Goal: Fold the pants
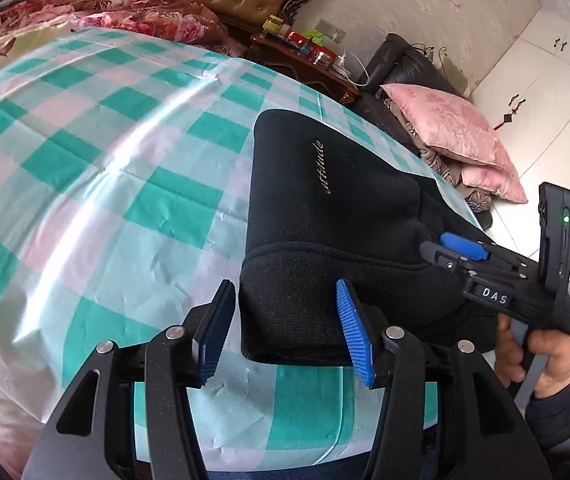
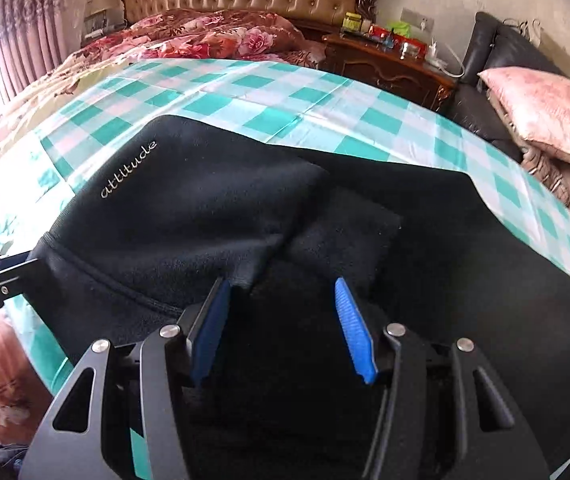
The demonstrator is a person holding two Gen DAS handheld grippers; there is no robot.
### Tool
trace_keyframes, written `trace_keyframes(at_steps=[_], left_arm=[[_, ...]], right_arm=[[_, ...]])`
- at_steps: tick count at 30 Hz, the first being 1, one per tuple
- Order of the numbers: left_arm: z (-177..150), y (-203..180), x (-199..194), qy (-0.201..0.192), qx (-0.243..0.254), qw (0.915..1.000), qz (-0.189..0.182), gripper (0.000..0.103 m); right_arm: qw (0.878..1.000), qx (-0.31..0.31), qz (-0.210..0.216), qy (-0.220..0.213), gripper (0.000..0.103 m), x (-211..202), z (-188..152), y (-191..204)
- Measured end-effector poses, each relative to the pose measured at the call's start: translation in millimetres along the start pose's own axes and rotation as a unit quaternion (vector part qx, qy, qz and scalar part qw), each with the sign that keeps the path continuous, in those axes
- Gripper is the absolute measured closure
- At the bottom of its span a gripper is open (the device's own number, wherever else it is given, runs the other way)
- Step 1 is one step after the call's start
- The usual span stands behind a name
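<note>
Right now your pants lie black and partly folded on the checked sheet, near the bed's near edge, with the "attitude" print facing up and a thick ribbed band along the side closest to you. In the right wrist view one folded layer sits over another, and the fabric bunches where the two meet, so the fold looks unfinished. Your left gripper is spread wide, one finger on each side of the band's corner, and nothing is pinched between the pads. Your right gripper is spread too, low over the dark cloth; whether the pads touch it, you cannot tell from here. In the left wrist view it points in at the pants' far side, with your hand on its trigger. The risk from here: close on only the top layer and the lower one will stay behind, leaving the fold crooked. The sheet looks slick, so a sideways drag could slide the whole bundle toward the bed edge, or wrinkle the sheet up with it. The bunched middle could also lock in a lump if you press before smoothing.
</note>
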State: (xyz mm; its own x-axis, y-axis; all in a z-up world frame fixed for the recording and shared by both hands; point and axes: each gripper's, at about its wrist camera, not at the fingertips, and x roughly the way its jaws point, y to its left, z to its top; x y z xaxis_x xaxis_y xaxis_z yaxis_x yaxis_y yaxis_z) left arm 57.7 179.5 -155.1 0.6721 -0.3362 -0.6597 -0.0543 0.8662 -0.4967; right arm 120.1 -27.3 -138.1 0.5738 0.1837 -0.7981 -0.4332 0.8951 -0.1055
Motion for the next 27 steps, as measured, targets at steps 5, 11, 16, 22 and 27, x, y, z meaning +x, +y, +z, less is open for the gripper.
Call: trace_keyframes(at_steps=[5,11,16,22,27], left_arm=[[-1,1,1,0.004,-0.007,1.0,-0.005,0.052],[11,-21,-11,-0.031,0.059,0.9965,0.051,0.05],[48,-50,-18,-0.061,0.134,0.9868,0.067,0.057],[102,-78,45,-0.016,0.203,0.9731,0.108,0.073],[122,-74,97,0.054,0.223,0.9622,0.147,0.073]], right_arm=[[1.0,-0.002,-0.009,-0.004,0.048,1,-2,1],[1.0,-0.003,-0.011,-0.006,0.047,2,-2,3],[1.0,-0.001,-0.012,-0.007,0.047,2,-3,3],[1.0,-0.003,-0.016,-0.009,0.047,3,-4,3],[1.0,-0.001,-0.016,-0.009,0.047,3,-4,3]])
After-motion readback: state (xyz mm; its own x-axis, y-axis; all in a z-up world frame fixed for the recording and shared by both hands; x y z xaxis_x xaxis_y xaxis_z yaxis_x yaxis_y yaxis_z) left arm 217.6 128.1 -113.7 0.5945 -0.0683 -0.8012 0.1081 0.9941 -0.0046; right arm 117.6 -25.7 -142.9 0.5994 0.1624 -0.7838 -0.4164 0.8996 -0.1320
